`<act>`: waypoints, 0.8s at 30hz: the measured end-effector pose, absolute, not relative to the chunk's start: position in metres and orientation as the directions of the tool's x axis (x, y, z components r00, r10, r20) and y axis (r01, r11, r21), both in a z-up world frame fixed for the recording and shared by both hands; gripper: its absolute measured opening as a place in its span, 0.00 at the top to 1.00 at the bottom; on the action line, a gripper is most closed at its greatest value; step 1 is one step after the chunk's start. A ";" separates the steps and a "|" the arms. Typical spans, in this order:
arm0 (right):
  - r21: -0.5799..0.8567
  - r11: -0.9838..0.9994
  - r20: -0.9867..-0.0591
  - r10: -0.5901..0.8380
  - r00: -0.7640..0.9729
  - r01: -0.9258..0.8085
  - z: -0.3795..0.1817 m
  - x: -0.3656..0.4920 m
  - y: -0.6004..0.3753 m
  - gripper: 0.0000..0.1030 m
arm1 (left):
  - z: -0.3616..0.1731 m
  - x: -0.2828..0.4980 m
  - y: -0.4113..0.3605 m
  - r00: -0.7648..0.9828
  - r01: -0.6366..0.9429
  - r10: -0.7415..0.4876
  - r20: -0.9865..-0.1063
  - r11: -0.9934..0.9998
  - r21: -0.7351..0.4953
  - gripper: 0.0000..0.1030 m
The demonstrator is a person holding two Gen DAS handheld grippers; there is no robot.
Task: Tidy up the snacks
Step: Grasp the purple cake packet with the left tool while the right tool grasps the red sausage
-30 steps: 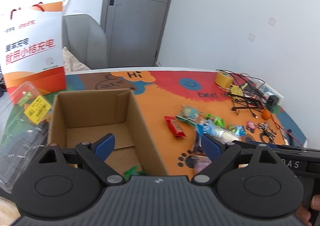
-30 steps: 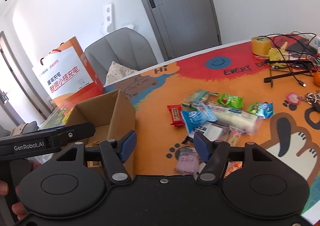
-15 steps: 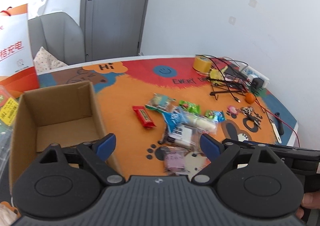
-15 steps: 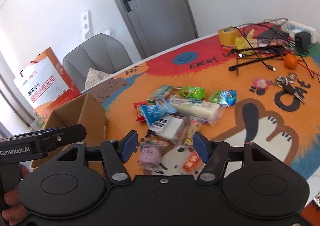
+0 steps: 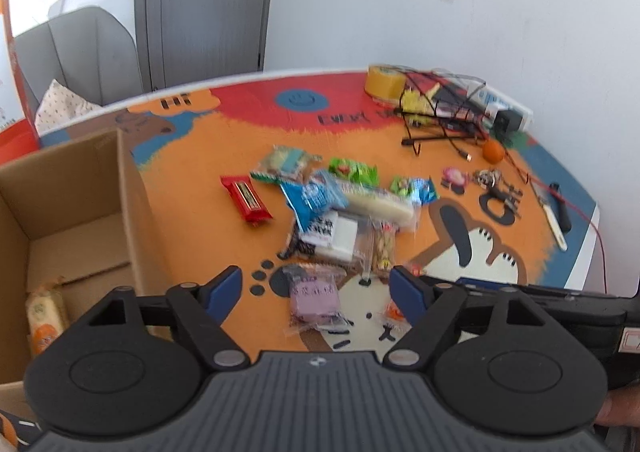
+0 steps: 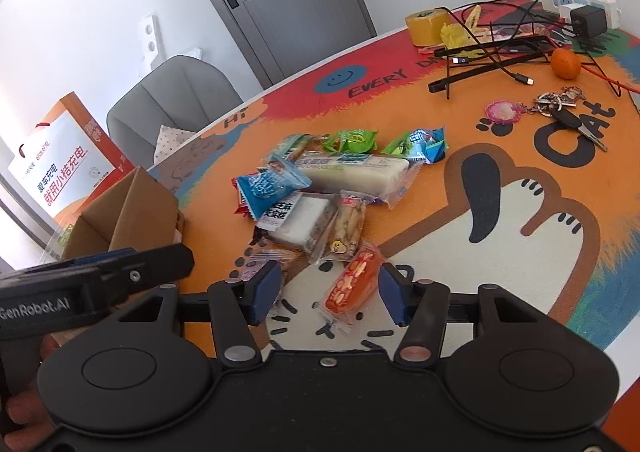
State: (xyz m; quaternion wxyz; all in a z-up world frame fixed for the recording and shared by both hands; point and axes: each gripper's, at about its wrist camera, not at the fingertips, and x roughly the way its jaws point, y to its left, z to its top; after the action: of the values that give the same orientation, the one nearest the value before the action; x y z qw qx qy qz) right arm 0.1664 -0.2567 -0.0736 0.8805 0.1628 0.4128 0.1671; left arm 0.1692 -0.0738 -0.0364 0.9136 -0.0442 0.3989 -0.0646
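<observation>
On the counter (image 6: 520, 211), the snack pile lies right of the cardboard box (image 5: 80, 179). Both tongs are closing, empty: left tongs (image 5: 316, 288) over the purple packet (image 5: 316, 298), right tongs (image 6: 328, 294) astride the orange packet (image 6: 352, 282). Centre each packet between the pads before you clamp.

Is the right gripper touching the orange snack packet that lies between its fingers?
Apart. In the right wrist view the orange snack packet lies between the closing right gripper fingers, with mat visible on both sides of the packet.
</observation>
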 end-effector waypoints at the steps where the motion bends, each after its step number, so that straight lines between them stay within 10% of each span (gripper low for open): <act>1: 0.431 0.889 -0.674 0.432 0.599 -0.157 -0.076 0.168 -0.258 0.49 | -0.040 0.171 -0.076 0.665 0.084 -0.153 -0.731 0.988 -0.130 0.29; 11: 0.471 0.870 -0.691 0.468 0.551 -0.149 -0.104 0.184 -0.253 0.51 | -0.060 0.187 -0.080 0.632 0.066 -0.119 -0.766 0.993 -0.100 0.33; 15: 0.437 0.888 -0.710 0.440 0.551 -0.146 -0.109 0.188 -0.250 0.70 | -0.066 0.193 -0.080 0.615 0.055 -0.114 -0.780 0.993 -0.102 0.33; 24: 0.444 0.889 -0.708 0.423 0.565 -0.110 -0.110 0.187 -0.273 0.80 | -0.085 0.205 -0.091 0.587 0.071 -0.116 -0.801 0.993 -0.092 0.33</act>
State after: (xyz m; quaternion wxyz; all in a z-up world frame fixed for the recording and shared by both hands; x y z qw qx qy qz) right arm 0.1871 -0.2732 -0.1101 0.8666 0.1779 0.4400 0.1540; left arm 0.2055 -0.0912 -0.0849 0.8905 -0.0248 0.4513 -0.0524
